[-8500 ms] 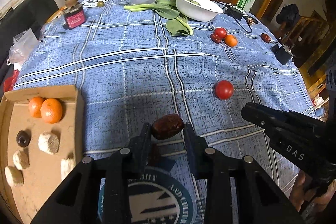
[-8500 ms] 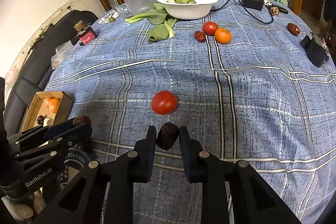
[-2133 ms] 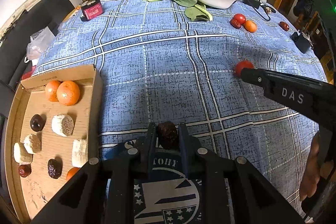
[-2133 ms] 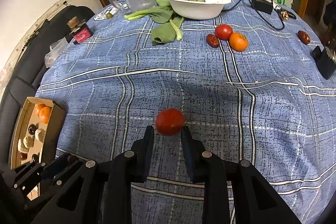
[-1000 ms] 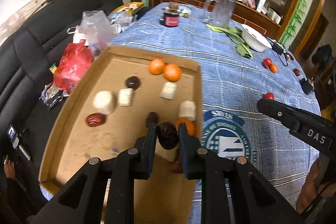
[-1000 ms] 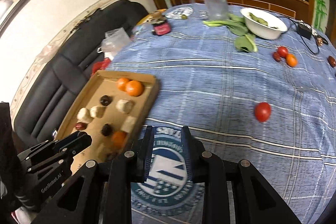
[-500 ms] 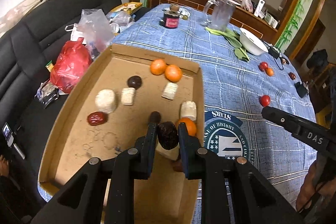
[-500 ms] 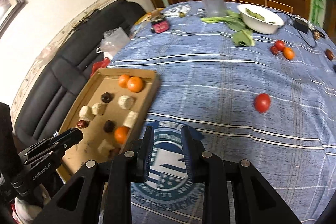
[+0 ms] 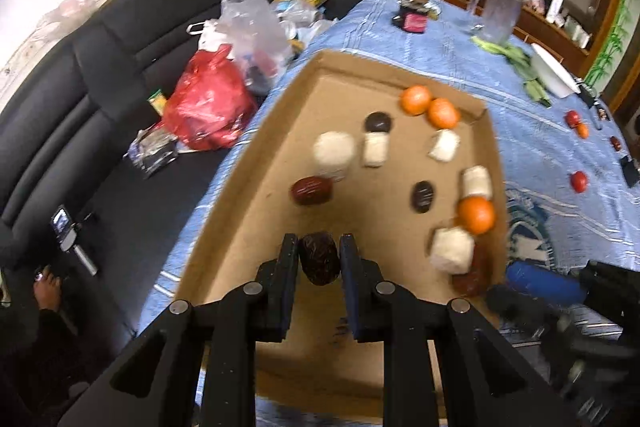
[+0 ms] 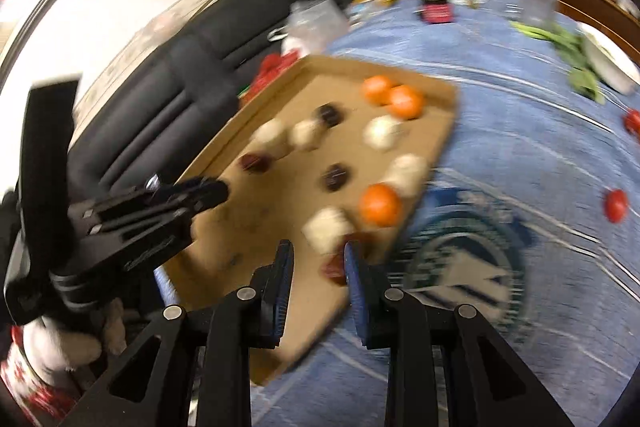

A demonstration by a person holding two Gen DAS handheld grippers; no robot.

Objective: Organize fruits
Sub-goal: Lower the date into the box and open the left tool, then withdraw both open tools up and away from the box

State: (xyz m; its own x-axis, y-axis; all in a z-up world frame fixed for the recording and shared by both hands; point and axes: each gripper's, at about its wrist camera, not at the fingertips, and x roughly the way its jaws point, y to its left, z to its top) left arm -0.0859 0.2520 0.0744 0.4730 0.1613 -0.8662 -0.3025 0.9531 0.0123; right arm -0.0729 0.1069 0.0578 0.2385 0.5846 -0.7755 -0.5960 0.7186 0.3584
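The blue-clothed tabletop (image 9: 540,155) has been left behind, and both views are now filled by the cardboard tray (image 9: 256,195) of oranges, dates and pale pieces. The left hand-held gripper (image 9: 319,259) has been brought over the tray's near end, clamped on a dark date (image 9: 319,258); release there seems next. The right hand-held gripper (image 10: 318,263) is held nearly closed and empty, while a tomato (image 9: 578,181) remains uncollected.

The whole right wrist view is smeared with motion blur. A reddish fruit (image 10: 335,269) at six o'clock sits half hidden behind the right gripper's fingers (image 10: 356,267). The cardboard tray (image 9: 248,227) runs under the left gripper (image 9: 319,259), near rim unseen.
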